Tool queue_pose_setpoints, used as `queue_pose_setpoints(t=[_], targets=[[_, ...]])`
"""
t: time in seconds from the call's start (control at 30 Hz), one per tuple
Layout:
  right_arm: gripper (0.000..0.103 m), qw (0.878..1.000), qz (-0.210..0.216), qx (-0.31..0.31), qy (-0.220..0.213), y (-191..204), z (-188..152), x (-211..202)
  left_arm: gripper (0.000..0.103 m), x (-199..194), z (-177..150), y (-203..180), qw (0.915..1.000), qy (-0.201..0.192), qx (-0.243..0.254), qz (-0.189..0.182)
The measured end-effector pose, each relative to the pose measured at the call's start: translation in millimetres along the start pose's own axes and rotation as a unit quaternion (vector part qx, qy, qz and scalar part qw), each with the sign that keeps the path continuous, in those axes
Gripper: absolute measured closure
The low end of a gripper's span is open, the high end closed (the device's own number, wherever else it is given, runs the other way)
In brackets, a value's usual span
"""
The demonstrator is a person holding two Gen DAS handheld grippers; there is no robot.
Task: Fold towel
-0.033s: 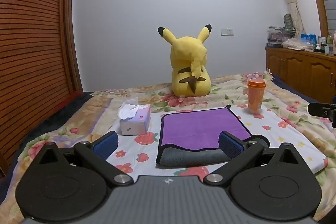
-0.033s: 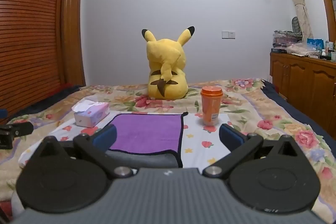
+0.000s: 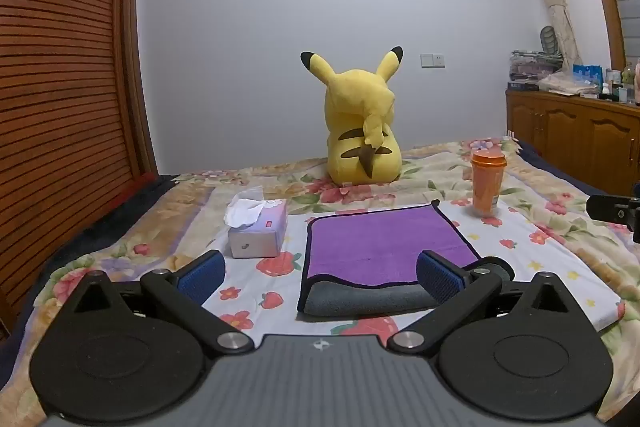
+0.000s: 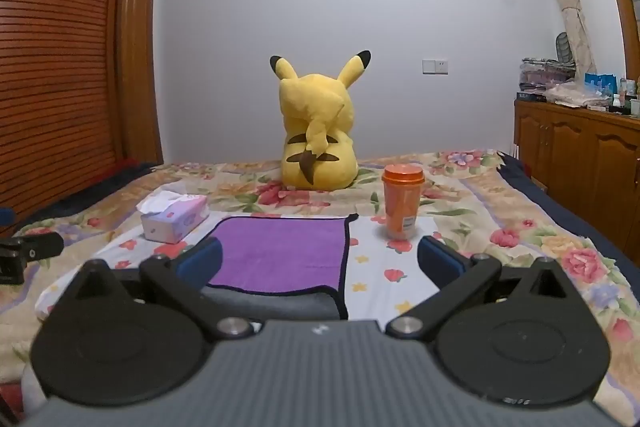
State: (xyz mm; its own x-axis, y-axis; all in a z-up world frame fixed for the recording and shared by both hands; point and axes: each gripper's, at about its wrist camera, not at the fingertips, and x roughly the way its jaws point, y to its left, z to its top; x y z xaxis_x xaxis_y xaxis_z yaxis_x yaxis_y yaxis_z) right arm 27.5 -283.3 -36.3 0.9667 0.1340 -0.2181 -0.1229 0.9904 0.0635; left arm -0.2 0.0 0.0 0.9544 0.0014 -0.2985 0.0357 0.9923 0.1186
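Towel [image 3: 382,247], purple on top with a grey underside showing along its near edge, lies flat on the flowered bed [image 3: 540,267], between the tissue box [image 3: 260,231] and the orange cup [image 3: 486,185]. We see it dead ahead of both tongs and just beyond their tips. The left tongs [image 3: 320,277] stand wide apart and hold nothing, framing the towel's near left corner; the right tongs [image 4: 320,261] are likewise spread and empty, framing its near right corner [image 4: 340,297]. We read the near edge as running crosswise to both tools, so each hand looks equally close to its own corner. We judge the next move a paired pinch of that edge, then a carry toward the plush toy [image 3: 362,131].
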Motion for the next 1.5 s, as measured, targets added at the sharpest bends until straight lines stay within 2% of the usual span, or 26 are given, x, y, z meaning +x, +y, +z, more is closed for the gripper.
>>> queue_pose_setpoints(t=[1.5], targets=[[0.000,1.000,-0.002,0.002,0.001,-4.0,-0.4,0.5,0.000,-0.1,0.1,0.2,1.0000,0.002,0.000,0.000]])
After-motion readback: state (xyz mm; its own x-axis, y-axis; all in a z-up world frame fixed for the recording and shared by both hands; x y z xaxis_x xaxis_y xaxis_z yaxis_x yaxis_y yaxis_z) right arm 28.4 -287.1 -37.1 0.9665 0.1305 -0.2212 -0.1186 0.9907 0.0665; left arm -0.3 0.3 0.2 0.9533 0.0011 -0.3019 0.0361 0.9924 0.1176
